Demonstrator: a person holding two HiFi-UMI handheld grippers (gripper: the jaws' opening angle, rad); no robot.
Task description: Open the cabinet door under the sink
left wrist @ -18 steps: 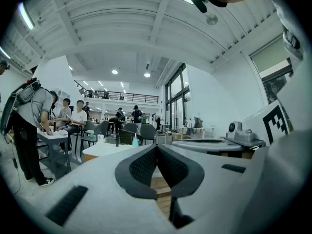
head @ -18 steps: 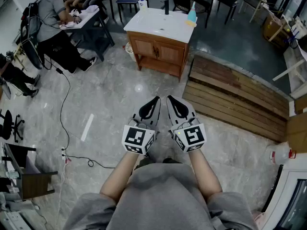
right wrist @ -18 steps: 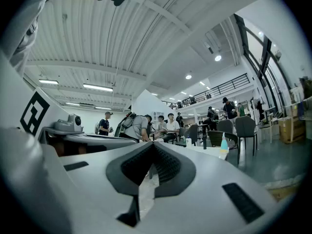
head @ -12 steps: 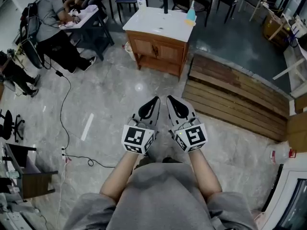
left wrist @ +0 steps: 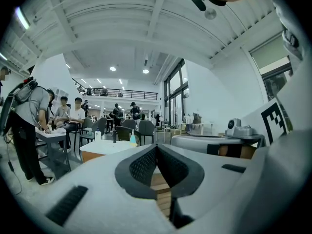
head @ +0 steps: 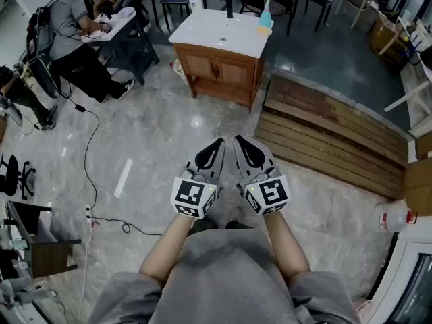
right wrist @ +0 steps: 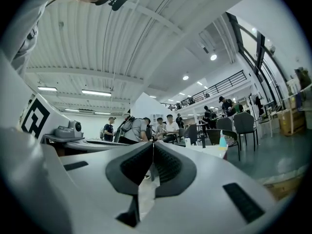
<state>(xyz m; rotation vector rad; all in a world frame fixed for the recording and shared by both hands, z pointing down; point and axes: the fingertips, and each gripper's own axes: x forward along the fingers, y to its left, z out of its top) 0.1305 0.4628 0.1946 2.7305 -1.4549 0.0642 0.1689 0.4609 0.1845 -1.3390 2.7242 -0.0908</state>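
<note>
The wooden sink cabinet (head: pixel 219 73) with a white top (head: pixel 219 31) stands far ahead across the floor, its two doors (head: pixel 223 71) closed. Both grippers hover side by side, level, in front of the person's body and well short of the cabinet. My left gripper (head: pixel 217 144) is shut with nothing between its pads. My right gripper (head: pixel 240 141) is shut and empty too. In the left gripper view the jaws (left wrist: pixel 156 148) meet and the sink top (left wrist: pixel 102 148) shows beyond them. In the right gripper view the jaws (right wrist: pixel 152 146) meet as well.
A black faucet (head: pixel 229 7), a blue bottle (head: pixel 264 20) and a white bottle (head: pixel 196 3) are on the sink top. People sit at a table (head: pixel 118 22) at upper left. A cable (head: pixel 91 167) trails on the floor. A wooden plank platform (head: pixel 324 133) lies right of the cabinet.
The cabinet sits slightly higher and further left in the head view. Both grippers stay side by side and shut.
</note>
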